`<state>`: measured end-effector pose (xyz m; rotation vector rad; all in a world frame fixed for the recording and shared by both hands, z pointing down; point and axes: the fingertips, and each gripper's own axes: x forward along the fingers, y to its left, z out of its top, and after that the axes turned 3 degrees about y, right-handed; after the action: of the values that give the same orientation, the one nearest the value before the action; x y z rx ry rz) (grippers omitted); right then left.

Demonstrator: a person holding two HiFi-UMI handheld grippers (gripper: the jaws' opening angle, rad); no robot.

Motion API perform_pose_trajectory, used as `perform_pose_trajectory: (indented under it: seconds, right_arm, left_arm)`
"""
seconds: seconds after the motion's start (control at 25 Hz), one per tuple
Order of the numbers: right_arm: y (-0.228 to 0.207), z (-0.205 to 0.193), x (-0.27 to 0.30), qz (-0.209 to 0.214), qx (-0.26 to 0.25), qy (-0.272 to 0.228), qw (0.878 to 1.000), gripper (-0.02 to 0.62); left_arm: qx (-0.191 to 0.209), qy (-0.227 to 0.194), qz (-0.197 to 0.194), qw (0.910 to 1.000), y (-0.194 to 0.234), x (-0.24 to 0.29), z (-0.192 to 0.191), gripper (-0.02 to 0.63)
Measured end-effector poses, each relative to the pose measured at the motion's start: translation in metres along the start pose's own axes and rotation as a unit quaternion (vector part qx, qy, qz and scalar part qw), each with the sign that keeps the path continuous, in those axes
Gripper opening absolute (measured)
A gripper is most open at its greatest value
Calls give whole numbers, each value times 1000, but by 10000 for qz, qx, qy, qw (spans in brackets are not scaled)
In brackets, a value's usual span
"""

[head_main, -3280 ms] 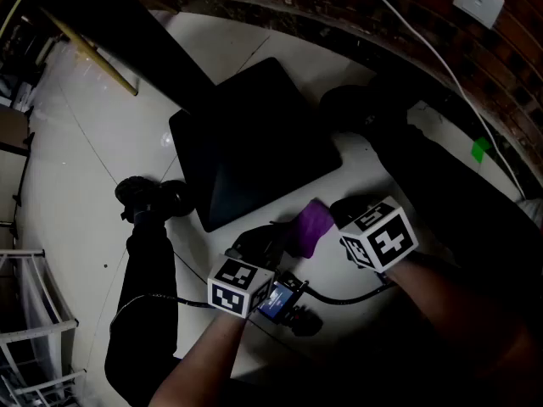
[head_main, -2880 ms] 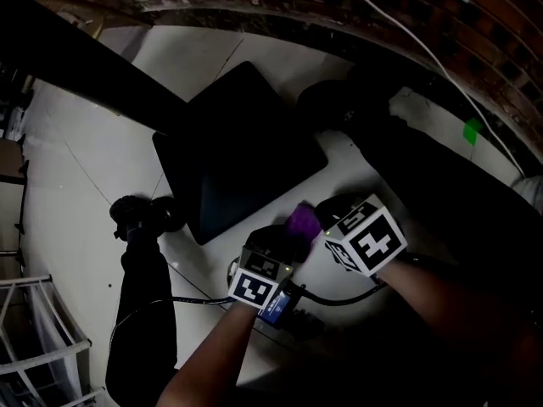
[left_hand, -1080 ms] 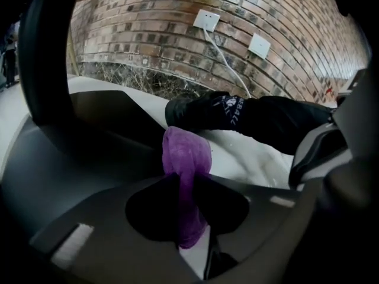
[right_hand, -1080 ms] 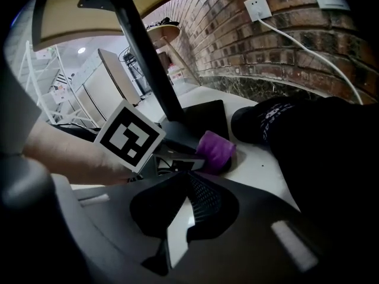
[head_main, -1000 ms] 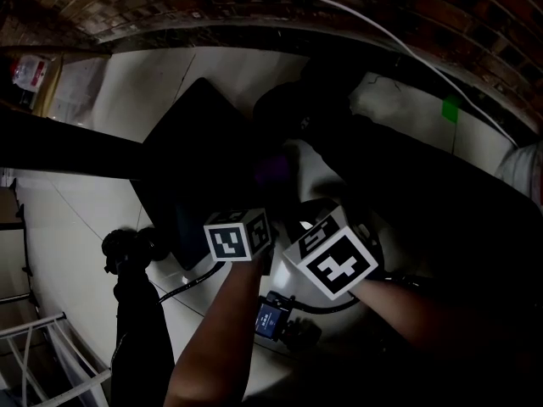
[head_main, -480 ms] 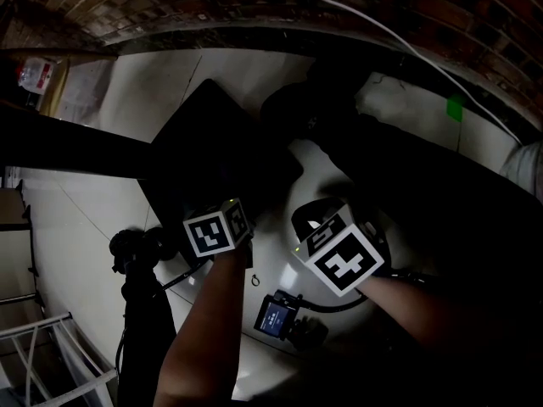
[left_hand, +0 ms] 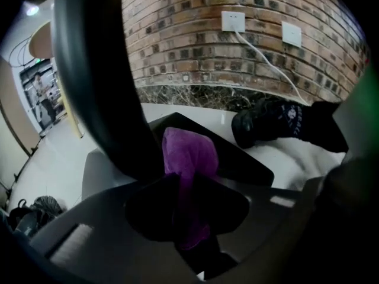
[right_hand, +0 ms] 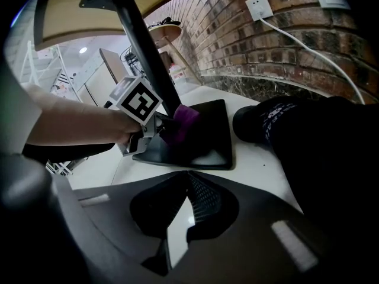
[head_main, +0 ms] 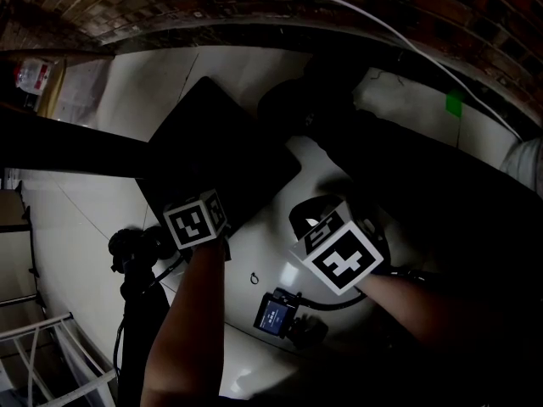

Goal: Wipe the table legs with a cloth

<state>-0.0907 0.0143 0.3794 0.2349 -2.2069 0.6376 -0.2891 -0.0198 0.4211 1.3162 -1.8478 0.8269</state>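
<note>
Since half a second ago the left gripper (left_hand: 187,181) has slid left across the head view, away from the right gripper (right_hand: 187,172), and the two marker cubes that sat side by side a second ago are now well apart; the cloth (left_hand: 188,155), which showed purple between the grippers three seconds back, is lost in the dark of the head view. The pale floor (head_main: 68,227) fills most of that view, with a brick wall (left_hand: 195,46) at its far edge. The table (right_hand: 83,13) shows its wooden underside in the right gripper view, and its black leg (right_hand: 147,52) slants down to a flat square black base (head_main: 212,151) lying on the floor. A black shoe (left_hand: 266,123) rests on the floor just beside the base, on the wall side. The left gripper hangs over the near edge of the base, low by the leg, jaws clamped on the cloth, whose free end bunches above them. In the right gripper view the cloth lies against the foot of the leg, just above the base. The right gripper hovers over bare floor, near the base, jaws meeting at the tips with nothing between them. A white cable (left_hand: 273,68) drops from a white socket (left_hand: 233,21) on the wall toward the floor behind the shoe. A small device (head_main: 273,315) with a blue screen sits on the floor between the two forearms
</note>
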Motion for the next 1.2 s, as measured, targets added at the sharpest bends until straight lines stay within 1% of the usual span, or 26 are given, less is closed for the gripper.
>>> perform_pose_trajectory:
  seconds: [0.16, 0.28, 0.36, 0.52, 0.6, 0.68, 0.76, 0.8, 0.88, 0.96, 1.0, 1.04, 1.2]
  right_arm:
    - [1, 0, 1, 0, -28, 2, 10000, 3]
    - [2, 0, 1, 4, -38, 2, 10000, 2]
    - [2, 0, 1, 14, -43, 11, 10000, 2]
    - [2, -1, 1, 7, -63, 25, 10000, 2]
    - [2, -1, 1, 6, -70, 24, 10000, 3]
    - [3, -2, 1, 13, -66, 38, 10000, 2]
    - [3, -1, 1, 5, -67, 20, 10000, 3]
    - [3, 0, 1, 1, -67, 7, 10000, 2]
    - [2, -1, 1, -2, -57, 15, 10000, 3]
    - [3, -3, 1, 26, -26, 46, 10000, 2]
    - [3, -2, 1, 38, -32, 33, 10000, 2]
    - [3, -1, 1, 40, -47, 13, 10000, 2]
    - [2, -1, 1, 20, -59, 24, 10000, 2]
  left_arm:
    - [557, 131, -314, 9979, -33, 2, -13, 95]
    - [866, 181, -516, 9947, -56, 2, -27, 95]
    - [1007, 205, -606, 9929, -69, 2, -36, 95]
    - [1115, 284, -783, 9903, -88, 0, -49, 95]
    - [1261, 304, -896, 9875, -97, 0, -53, 95]
    - [1469, 314, -1107, 9824, -106, 0, -57, 95]
    - [1783, 310, -1282, 9751, -113, -1, -60, 97]
    - [2004, 303, -1327, 9702, -115, -1, -61, 97]
    - [2524, 314, -1400, 9569, -117, 1, -65, 97]
    - [2942, 410, -1362, 9451, -111, 2, -69, 98]
    - [3041, 441, -1304, 9427, -105, 2, -69, 98]
    - [3058, 453, -1233, 9430, -98, 2, -66, 98]
    - [2901, 391, -845, 9525, -65, 3, -47, 100]
